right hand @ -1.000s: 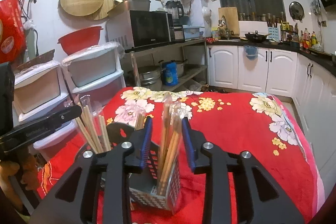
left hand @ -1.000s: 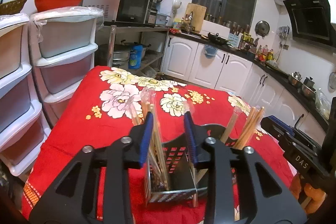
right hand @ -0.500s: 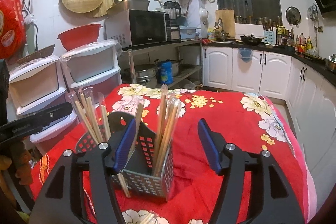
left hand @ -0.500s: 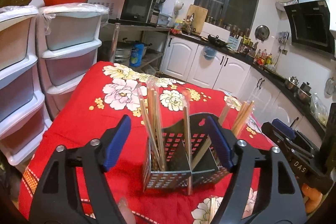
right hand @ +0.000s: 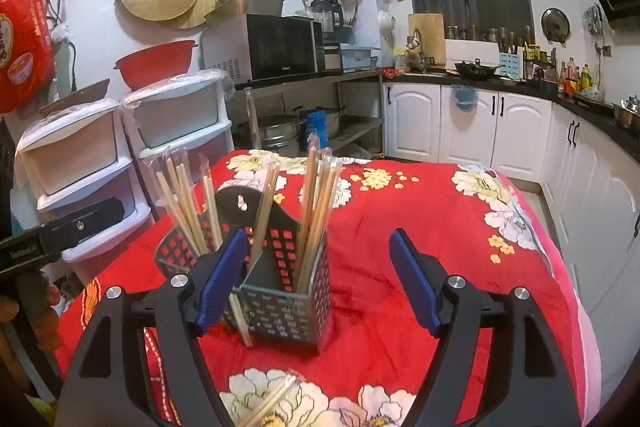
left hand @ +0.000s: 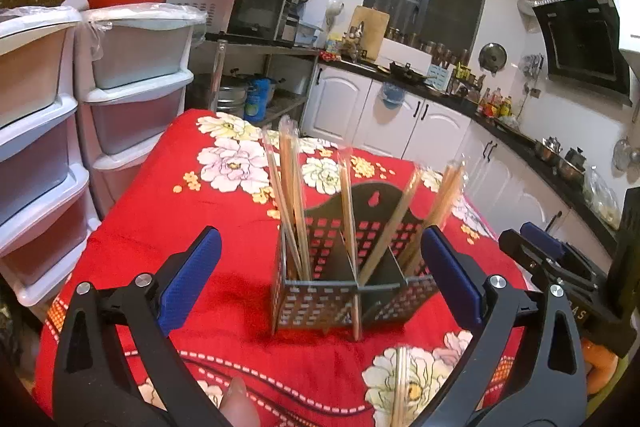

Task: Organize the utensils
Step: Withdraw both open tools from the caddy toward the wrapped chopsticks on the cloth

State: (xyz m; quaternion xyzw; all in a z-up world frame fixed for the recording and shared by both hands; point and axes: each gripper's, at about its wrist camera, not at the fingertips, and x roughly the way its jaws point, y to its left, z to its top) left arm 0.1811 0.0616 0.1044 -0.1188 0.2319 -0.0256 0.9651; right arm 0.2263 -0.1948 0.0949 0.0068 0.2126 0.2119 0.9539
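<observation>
A perforated metal utensil holder (left hand: 352,287) stands upright on the red flowered tablecloth (left hand: 168,195). It also shows in the right wrist view (right hand: 280,299). Several plastic-wrapped chopstick pairs (left hand: 290,203) stand in its compartments, also seen in the right wrist view (right hand: 316,211). My left gripper (left hand: 320,271) is open and empty, on the near side of the holder. My right gripper (right hand: 318,281) is open and empty, near the holder. One wrapped chopstick pair (right hand: 266,403) lies flat on the cloth at the near edge; it also shows in the left wrist view (left hand: 400,387).
White plastic drawer towers (left hand: 132,83) stand left of the table. A metal shelf with a microwave (right hand: 280,47) is behind it. White cabinets (right hand: 472,127) and a dark counter run along the back and right. The table's right edge (right hand: 560,255) drops to the floor.
Both grippers have opened wide, let go of the chopsticks they were holding in the holder, and pulled back from it.
</observation>
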